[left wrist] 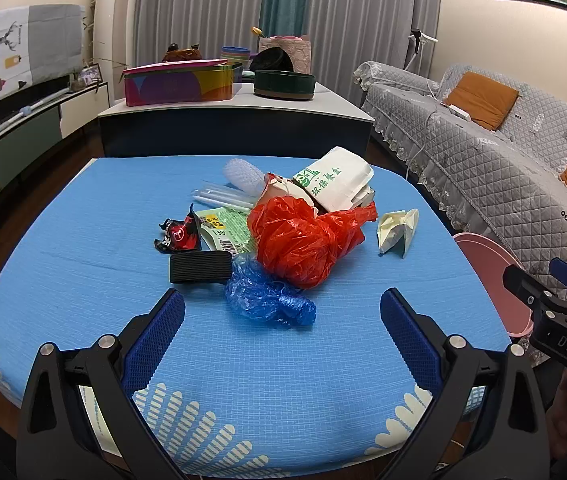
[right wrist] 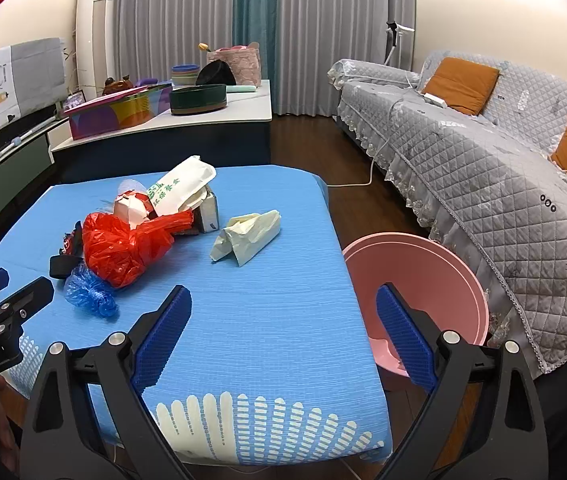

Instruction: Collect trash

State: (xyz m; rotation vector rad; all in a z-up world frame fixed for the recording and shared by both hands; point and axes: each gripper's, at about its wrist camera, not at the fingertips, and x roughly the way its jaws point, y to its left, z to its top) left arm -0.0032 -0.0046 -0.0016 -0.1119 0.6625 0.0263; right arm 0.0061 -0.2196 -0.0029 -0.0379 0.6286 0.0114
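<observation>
A heap of trash lies mid-table on the blue cloth (left wrist: 83, 240): a red plastic bag (left wrist: 303, 240), a blue plastic bag (left wrist: 267, 296), a black ribbed band (left wrist: 200, 266), a red-black wrapper (left wrist: 179, 234), a green packet (left wrist: 227, 230), a white paper bag with green print (left wrist: 335, 180) and a crumpled cream paper (left wrist: 397, 230). My left gripper (left wrist: 283, 320) is open and empty, just short of the blue bag. My right gripper (right wrist: 283, 324) is open and empty over the table's right front, near the pink basin (right wrist: 435, 272). The cream paper (right wrist: 249, 236) lies ahead of it.
The pink basin stands on the floor between the table's right edge and the grey sofa (right wrist: 483, 168). A low cabinet (left wrist: 235, 120) with boxes and bowls stands behind the table. A white cable (right wrist: 363, 180) runs across the floor.
</observation>
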